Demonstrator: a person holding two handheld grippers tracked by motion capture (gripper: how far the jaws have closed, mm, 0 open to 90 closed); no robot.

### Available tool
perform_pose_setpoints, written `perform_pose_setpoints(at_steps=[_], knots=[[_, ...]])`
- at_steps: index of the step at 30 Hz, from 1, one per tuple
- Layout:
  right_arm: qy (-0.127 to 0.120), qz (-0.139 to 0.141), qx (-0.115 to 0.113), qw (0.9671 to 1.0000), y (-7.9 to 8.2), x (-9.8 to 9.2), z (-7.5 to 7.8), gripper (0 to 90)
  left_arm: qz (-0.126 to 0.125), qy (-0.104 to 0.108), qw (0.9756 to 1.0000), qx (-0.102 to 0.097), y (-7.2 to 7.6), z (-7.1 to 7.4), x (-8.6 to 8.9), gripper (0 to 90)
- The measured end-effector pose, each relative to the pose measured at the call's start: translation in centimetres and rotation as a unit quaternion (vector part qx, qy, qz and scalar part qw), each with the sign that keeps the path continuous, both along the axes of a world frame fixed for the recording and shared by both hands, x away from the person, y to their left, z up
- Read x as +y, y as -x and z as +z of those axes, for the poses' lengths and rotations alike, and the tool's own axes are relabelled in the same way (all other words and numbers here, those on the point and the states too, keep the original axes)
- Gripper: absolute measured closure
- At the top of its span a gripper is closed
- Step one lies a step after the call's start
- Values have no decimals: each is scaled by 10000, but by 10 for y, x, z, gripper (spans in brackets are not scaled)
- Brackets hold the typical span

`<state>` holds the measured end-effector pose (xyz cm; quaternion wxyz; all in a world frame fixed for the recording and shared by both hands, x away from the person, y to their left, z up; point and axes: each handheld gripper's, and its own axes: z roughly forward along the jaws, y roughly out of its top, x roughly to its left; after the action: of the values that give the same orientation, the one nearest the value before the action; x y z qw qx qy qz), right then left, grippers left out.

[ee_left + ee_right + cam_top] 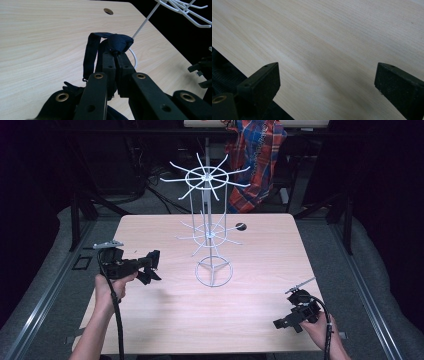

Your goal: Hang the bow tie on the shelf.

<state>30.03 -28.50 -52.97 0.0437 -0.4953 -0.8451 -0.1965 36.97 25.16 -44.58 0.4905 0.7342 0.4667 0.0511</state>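
Near the table's [165,320] front right corner, our right gripper [289,322] rests with its claw spread wide, nothing between. Toward the left edge, our left gripper [151,268] pinches a dark blue cloth strap [117,42], held above the tabletop just beside the white wire rack [210,227] at centre.

a round hole [241,226] sits in the light wooden table [165,320] near its far edge, towards the far right corner. beyond that far edge hangs a red and blue plaid cloth [257,155].
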Motion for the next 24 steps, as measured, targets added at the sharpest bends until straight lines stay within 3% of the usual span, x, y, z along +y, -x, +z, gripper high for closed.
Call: perform_pose_setpoints(at_steps=[13,24], knots=[[79,43,33,10000,0,-1,0,60,-114,81,9998,-134,-7,9,-11,870],[0,-40,-9,10000,1,-1,-1,60,-201,113,9995,-237,-14,18,-19,871]])
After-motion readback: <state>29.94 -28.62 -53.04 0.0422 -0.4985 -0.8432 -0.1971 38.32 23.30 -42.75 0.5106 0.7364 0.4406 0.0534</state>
